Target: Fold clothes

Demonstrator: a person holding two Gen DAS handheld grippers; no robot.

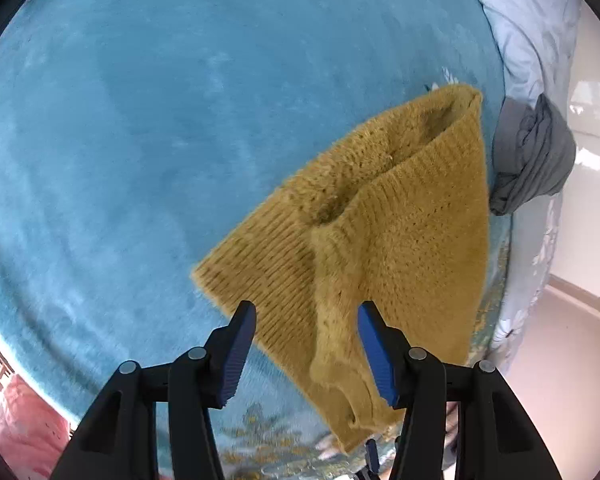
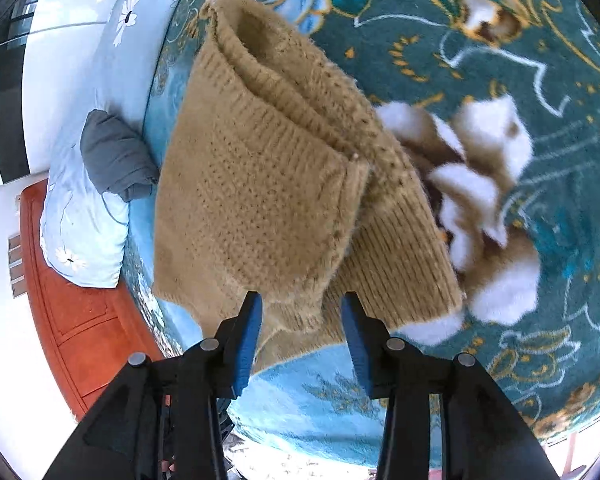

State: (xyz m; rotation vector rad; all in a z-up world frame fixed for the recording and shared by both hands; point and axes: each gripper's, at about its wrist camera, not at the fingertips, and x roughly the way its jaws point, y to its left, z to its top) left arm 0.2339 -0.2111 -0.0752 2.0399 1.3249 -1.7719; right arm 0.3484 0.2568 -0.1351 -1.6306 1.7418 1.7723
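Nearest the left wrist camera, the left claw hovers with its blue pads spread apart and nothing between them; a narrow cuffed end of the mustard knit sweater lies just below the gap. The right claw stands likewise parted and empty, poised over the sweater's near edge.

Beyond both claws the sweater lies on the teal floral blanket of the bed, already doubled into a compact, several-layered bundle with ribbed hems showing and one open tube end facing away. Just past it, at the bed's edge, a crumpled grey garment rests against a pale blue flowered pillow.

Judging by this, the fold is well along, and the risk lies in the next pinch. The knit looks thick, springy and loose, so a claw closing on only the top layer could drag that layer off and undo the stack. The loose cuffed end could also slip out and trail. Since the bundle sits close to the bed's edge, a careless push might nudge it into the grey garment.
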